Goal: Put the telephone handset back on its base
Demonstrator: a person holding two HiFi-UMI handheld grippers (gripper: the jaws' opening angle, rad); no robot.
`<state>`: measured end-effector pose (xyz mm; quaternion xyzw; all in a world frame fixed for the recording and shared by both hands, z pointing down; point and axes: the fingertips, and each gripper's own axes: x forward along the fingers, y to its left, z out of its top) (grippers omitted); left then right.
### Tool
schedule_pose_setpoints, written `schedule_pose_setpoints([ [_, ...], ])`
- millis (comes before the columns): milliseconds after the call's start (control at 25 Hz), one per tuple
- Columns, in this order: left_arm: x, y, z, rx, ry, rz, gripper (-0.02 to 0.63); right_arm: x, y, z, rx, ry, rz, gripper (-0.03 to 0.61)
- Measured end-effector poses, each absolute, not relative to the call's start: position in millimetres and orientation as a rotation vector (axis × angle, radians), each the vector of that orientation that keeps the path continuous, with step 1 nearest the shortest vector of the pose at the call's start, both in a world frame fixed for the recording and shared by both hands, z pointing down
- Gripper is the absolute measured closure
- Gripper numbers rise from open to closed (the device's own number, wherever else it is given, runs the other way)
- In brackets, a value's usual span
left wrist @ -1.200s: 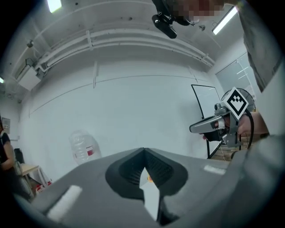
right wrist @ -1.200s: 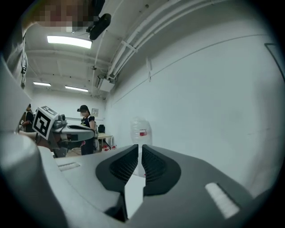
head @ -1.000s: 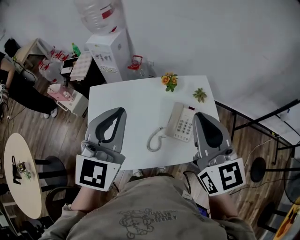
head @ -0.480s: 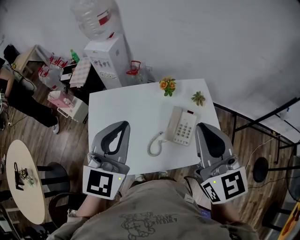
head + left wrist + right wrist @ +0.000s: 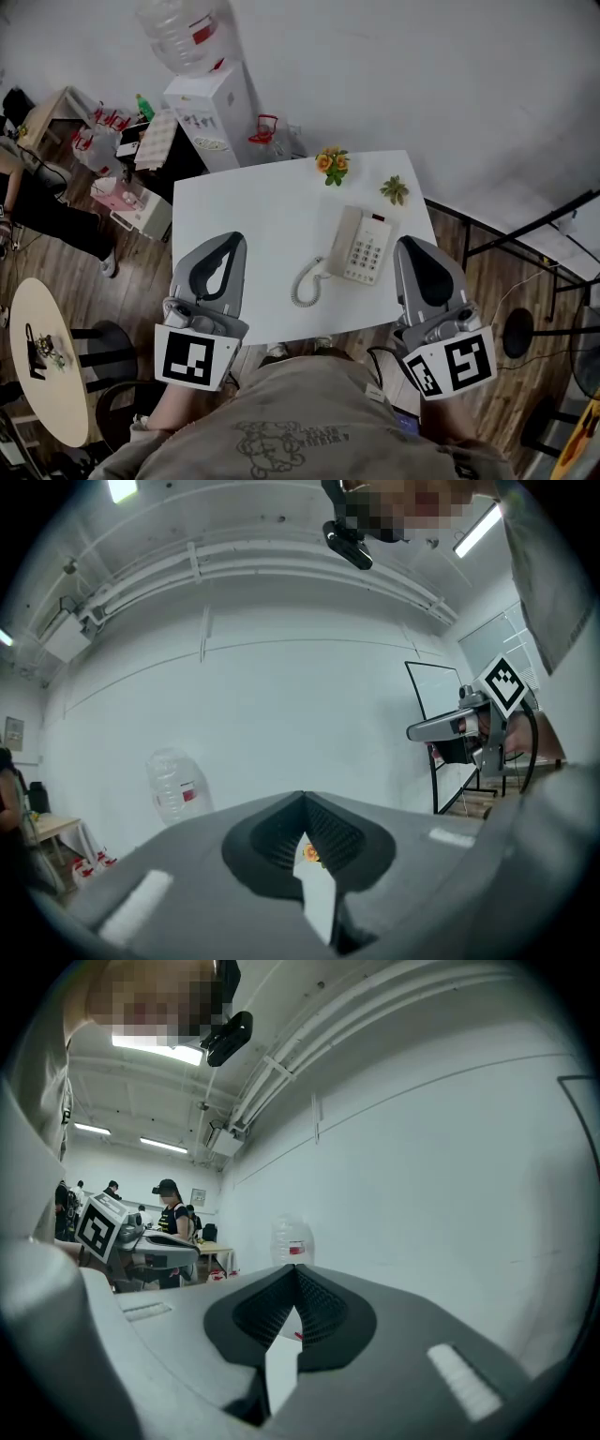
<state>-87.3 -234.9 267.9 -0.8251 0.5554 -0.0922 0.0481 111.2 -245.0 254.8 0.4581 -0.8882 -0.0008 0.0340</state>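
Head view: telephone handset lies along the left side of the base on the table; whether it is seated is unclear. Probably light, rigid, smooth plastic: grasp mid-shaft. Left gripper view: left gripper clenched, empty. Right gripper view: right gripper clenched, empty.

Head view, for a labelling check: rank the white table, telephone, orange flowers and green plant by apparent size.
Largest to smallest:
1. white table
2. telephone
3. orange flowers and green plant: they look alike, so unranked.

The left hand-held gripper is closed and empty.
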Motion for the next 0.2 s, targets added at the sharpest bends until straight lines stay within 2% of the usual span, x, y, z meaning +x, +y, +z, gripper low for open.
schedule_pose_setpoints([
  [200, -93.7, -232.6, 267.2, -2.514, 1.682, -0.275, 0.612, 111.4, -244.5, 250.9, 1.445, -2.721, -0.032, 0.551],
])
